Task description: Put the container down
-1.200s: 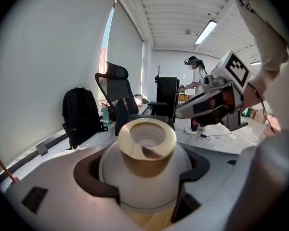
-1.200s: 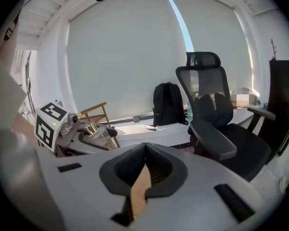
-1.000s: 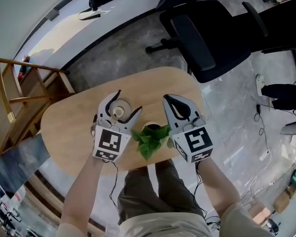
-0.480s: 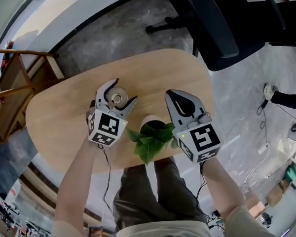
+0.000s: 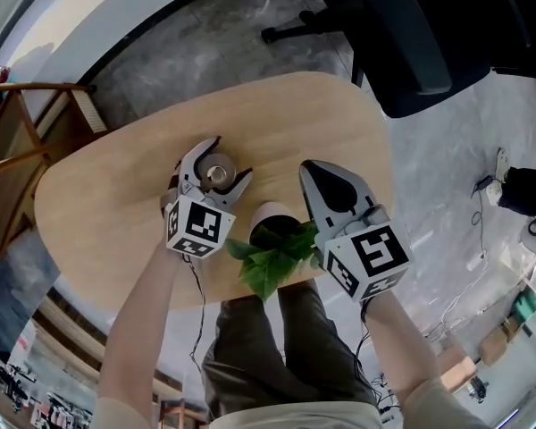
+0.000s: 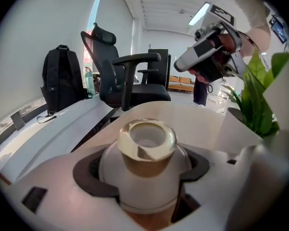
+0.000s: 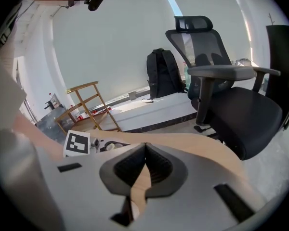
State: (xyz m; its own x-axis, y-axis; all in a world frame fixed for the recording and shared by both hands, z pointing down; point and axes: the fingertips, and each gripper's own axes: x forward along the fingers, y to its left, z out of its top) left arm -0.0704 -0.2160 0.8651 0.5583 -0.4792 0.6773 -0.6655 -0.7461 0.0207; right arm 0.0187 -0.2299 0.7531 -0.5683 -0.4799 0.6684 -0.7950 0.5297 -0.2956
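Holds the white, gold-capped container (image 5: pixel 219 173) clamped in the left gripper (image 5: pixel 228 161) over the wooden table (image 5: pixel 116 204), just beside the potted plant (image 5: pixel 272 248), right gripper (image 5: pixel 320 170) pinched shut on nothing. Looks mid-setdown, base contact impossible to tell; calls next for lowering it flat, then parting the jaws clear of the leaves.

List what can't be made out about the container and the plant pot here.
Base of the container: left gripper view, hidden by the left gripper's jaws; contact with the table unclear.
Whether its top is open: left gripper view, blurred.
Most of the plant pot: head view, covered by its leaves.
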